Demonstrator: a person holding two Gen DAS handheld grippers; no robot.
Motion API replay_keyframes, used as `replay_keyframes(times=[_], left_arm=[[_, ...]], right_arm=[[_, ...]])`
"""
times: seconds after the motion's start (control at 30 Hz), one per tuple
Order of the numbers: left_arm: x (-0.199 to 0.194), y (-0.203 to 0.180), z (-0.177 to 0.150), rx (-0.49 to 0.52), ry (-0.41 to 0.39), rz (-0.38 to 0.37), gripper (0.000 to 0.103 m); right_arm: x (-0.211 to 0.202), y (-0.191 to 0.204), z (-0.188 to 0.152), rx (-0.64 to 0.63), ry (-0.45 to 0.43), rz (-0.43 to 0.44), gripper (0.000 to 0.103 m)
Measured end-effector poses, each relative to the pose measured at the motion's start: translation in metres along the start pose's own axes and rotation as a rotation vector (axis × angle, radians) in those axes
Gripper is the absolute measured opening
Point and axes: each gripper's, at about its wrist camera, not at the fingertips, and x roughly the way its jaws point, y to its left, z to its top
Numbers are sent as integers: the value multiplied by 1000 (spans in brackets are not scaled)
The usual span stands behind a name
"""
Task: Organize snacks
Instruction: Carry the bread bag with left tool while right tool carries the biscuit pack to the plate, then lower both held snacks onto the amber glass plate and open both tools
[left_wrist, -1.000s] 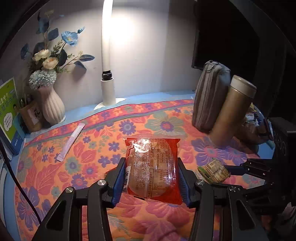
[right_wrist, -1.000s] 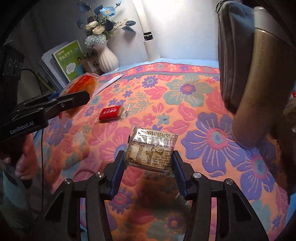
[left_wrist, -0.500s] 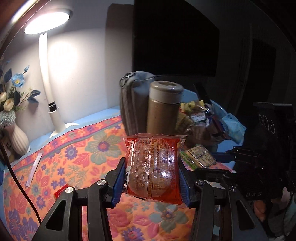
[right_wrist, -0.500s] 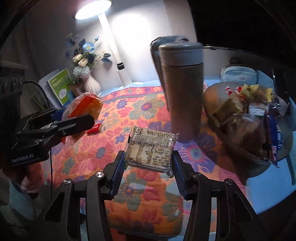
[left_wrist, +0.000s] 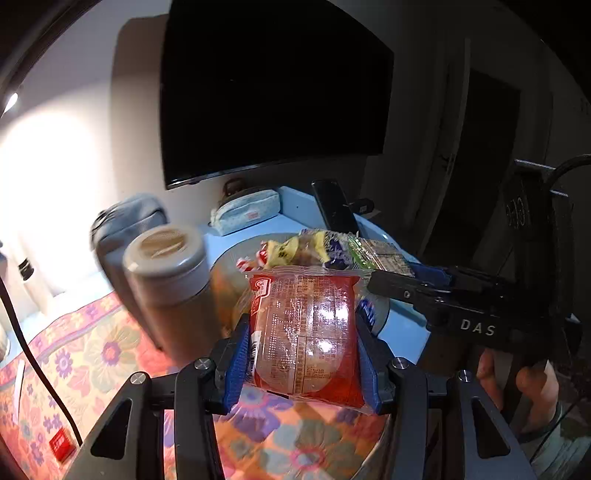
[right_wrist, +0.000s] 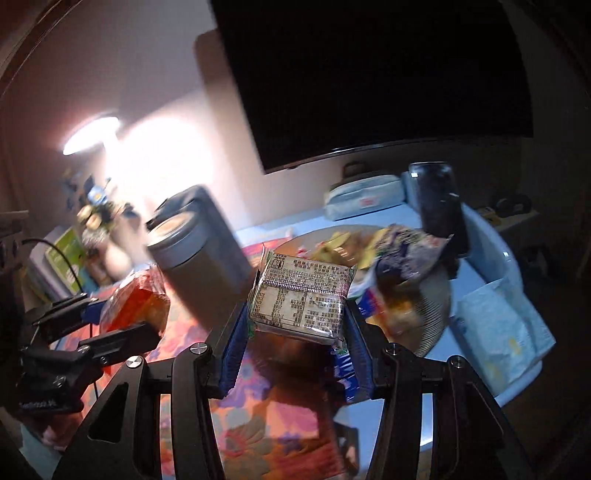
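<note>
Both tongs clamped: left gripper (left_wrist: 303, 354) squeezing the light, crinkly red plastic-wrapped bun (left_wrist: 304, 332) by its sides, right gripper (right_wrist: 295, 332) pinching the soft clear-wrapped cracker packet (right_wrist: 301, 295).

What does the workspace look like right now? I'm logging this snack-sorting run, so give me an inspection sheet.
Surface: floral cloth over a light blue table.
Job's things: red snack packet and green-edged cracker pack, both held; snack plate piled with wrapped snacks; small red packet on the cloth.
Clutter: brown thermos, grey pouch, pencil case, phone, tissue pack.
Grippers: left gripper clamps the red packet; right gripper clamps the cracker pack.
Cables: black cable across the cloth.
Surroundings: dark monitor, lit lamp, blurred flower vase.
</note>
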Motion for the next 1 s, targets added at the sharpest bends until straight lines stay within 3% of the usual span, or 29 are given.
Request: replay_keyframes(times=[0.23,0.47,0.5,0.53,0.6,0.87,1.0], left_arm=[[58,-21,42,-23,55,47,49],[103,-24,60,-42,73,71,49],[107,-25,60,-39,69,71,55],[110,-26,61,-37,66,77,70],[109,-25,60,-41,43,89,79],[93,-17,56,-49,21,46,79],[66,-15,50,-54,-13,25,79]], right_arm=[[25,-54,13,118,22,-48,49],[52,-78,16,183,64,-60,52],[57,-80,16,184,76,-60,56],[59,-83,15,193,83,-52,58],[60,-88,13,219,91,-38,60],[45,-92,7,260,80,-26,60],[32,-80,7,257,68,-8,60]])
